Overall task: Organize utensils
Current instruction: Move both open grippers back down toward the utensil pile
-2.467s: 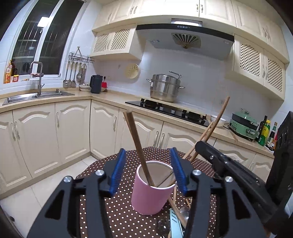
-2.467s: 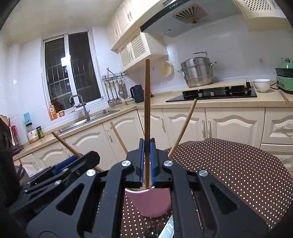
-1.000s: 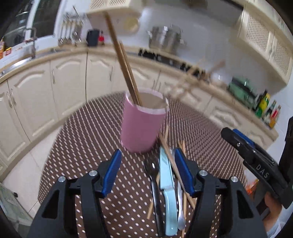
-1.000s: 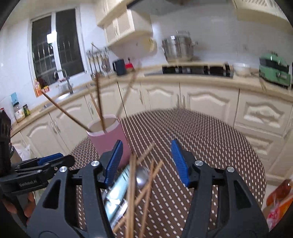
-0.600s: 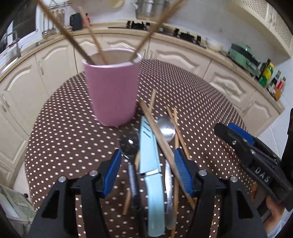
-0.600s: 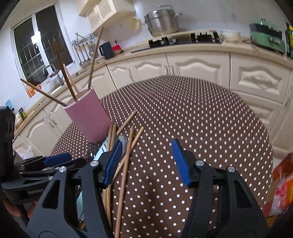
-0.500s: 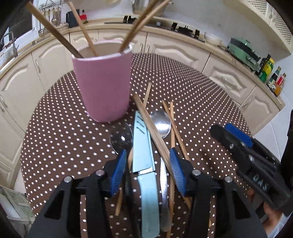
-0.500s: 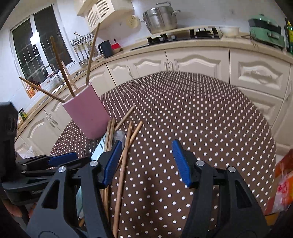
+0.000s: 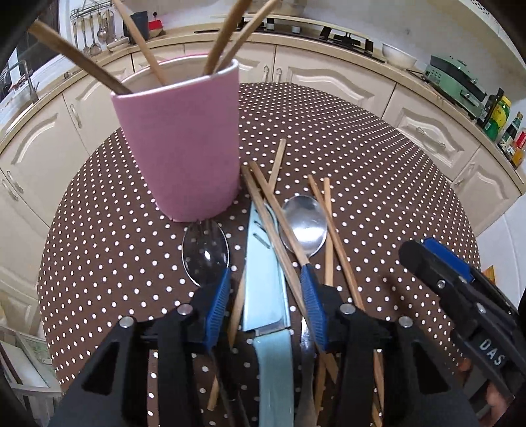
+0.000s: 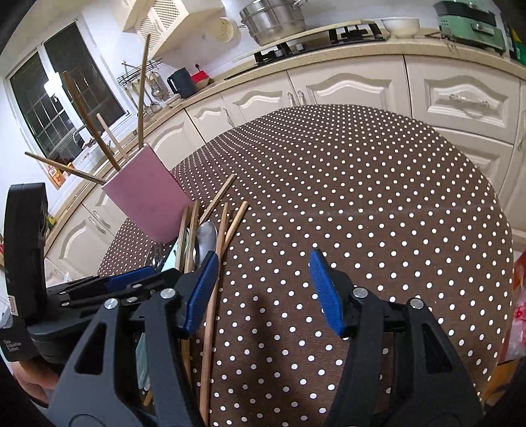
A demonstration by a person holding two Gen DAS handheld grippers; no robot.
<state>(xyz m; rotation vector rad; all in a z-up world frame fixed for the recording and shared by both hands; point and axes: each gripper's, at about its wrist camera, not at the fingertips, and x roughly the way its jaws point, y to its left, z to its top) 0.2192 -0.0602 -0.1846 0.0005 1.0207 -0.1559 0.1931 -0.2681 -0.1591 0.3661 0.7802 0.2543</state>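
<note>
A pink cup [image 9: 179, 141] stands on the dotted round table [image 9: 378, 170] and holds several wooden chopsticks [image 9: 227, 36]. In front of it lie a light-blue knife [image 9: 264, 279], two metal spoons [image 9: 305, 225], and several loose chopsticks [image 9: 335, 236]. My left gripper [image 9: 266, 282] is open, low over the pile, its jaws either side of the knife blade. My right gripper [image 10: 263, 262] is open and empty above the table, right of the pile; the cup [image 10: 148, 193] is at its far left. The left gripper also shows in the right wrist view [image 10: 128, 279].
Cream kitchen cabinets [image 10: 361, 85] and a countertop with a hob [image 9: 328, 31], a steel pot [image 10: 273, 19] and a green appliance [image 9: 457, 78] ring the table. The right gripper's tip [image 9: 437, 259] sits at the right in the left wrist view.
Since 2.5 s ago my right gripper let go of a chopstick into the cup and opened. Both grippers then dropped toward the pile; the left one narrowed slightly around the knife.
</note>
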